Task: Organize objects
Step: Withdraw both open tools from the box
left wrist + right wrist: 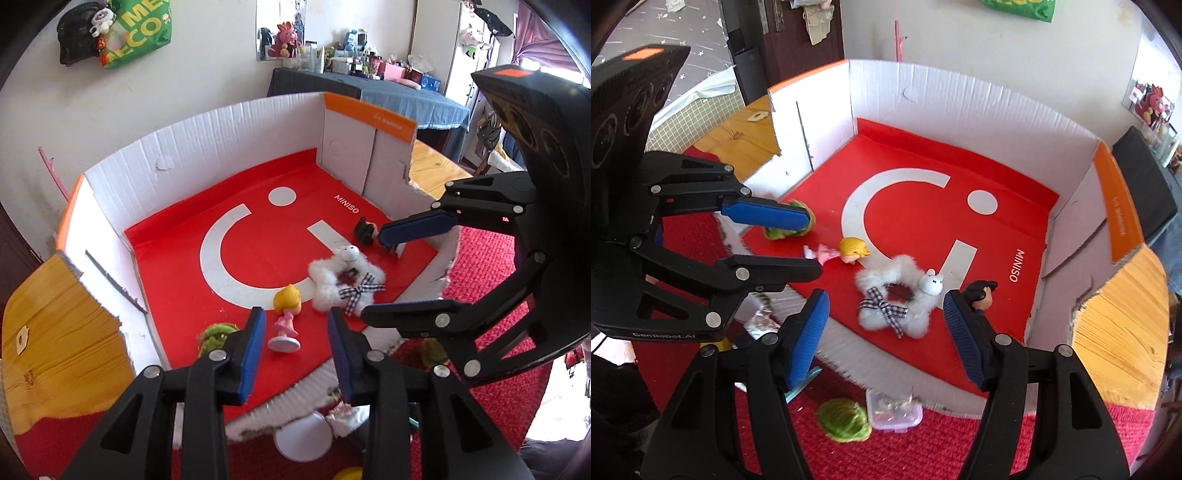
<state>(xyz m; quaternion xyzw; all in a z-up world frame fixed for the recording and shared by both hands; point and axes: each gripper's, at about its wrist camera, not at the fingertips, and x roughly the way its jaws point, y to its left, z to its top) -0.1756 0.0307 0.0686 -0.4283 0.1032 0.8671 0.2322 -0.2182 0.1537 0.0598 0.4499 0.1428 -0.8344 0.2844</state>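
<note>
**Filling the box: both tongs are empty over the near edge**

You are in the middle of the collecting step. The white cardboard box with the red floor lies on the table, and it is your landmark. Inside it, near the torn front wall, four things are lying: the blond doll in a pink dress on its side, the white fluffy star with a checked bow and a small bunny head just beside the doll, the dark-haired figure toward the right side wall, and a green knitted piece toward the left side wall.

Your left tongs hang over the front edge of the box with the jaws apart, and nothing is between them. Your right tongs also stand apart and hold nothing; the dark-haired figure is just beside the right finger, but I cannot tell if it touches.

Outside the box, in front of the front wall on the red mat, more things wait: a second green knitted piece and a small clear container, both near the wall.

I judge that the next move is to draw one tongs back from the box, lower it over one of these outside things, and close on it. The knitted piece is soft, so take it in the middle. The container is smooth and low, so grip it across its short sides.
</note>
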